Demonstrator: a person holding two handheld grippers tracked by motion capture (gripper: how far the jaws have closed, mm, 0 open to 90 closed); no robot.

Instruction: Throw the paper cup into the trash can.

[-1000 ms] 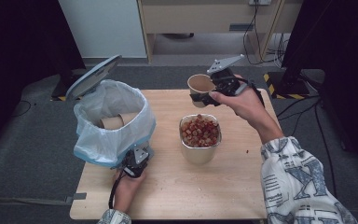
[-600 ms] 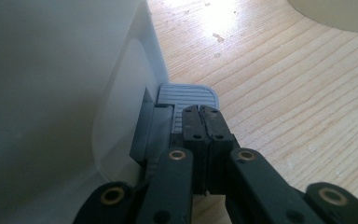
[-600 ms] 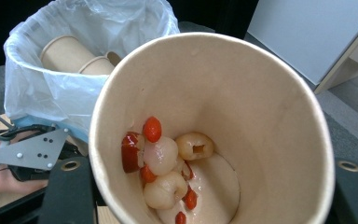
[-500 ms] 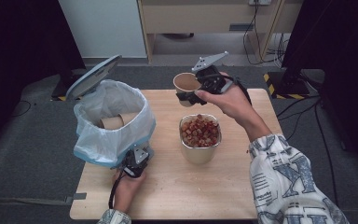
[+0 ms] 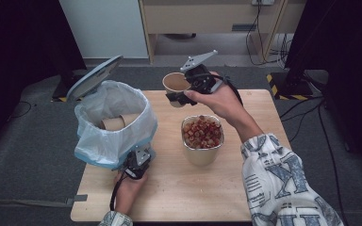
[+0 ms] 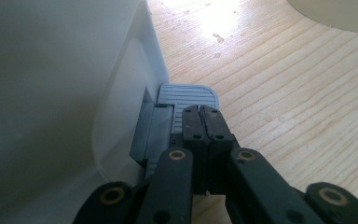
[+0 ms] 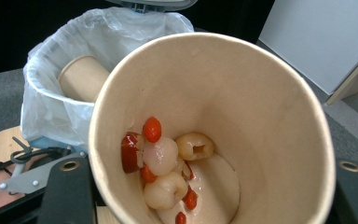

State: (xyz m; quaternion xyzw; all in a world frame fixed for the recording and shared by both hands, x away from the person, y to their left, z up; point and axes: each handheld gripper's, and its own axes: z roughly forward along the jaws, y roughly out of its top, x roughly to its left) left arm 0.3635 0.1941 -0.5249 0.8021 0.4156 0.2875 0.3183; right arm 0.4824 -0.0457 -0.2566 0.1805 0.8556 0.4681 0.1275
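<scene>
Paper cup (image 5: 175, 83) clamped in right claw (image 5: 181, 96), held off the surface and tipped on its side, mouth toward the bin (image 5: 115, 123); my read: leftovers getting dumped there. Inside the cup: a few pale lychee-like fruits and red berries (image 7: 165, 168), some liquid. Below the claw, a metal container (image 5: 202, 139) full of the same mix. Left claw (image 6: 200, 122) closed with nothing between, tips pressing the bin pedal (image 6: 186, 98), likely keeping the lid (image 5: 94, 76) up.

Right gripper (image 5: 181, 96) holds tilted paper cup (image 5: 175, 84) above table (image 5: 245, 197), beyond bowl of red fruit (image 5: 202, 139). Left gripper (image 5: 136, 165) rests low against base of bag-lined bin (image 5: 111, 125), lid raised.
</scene>
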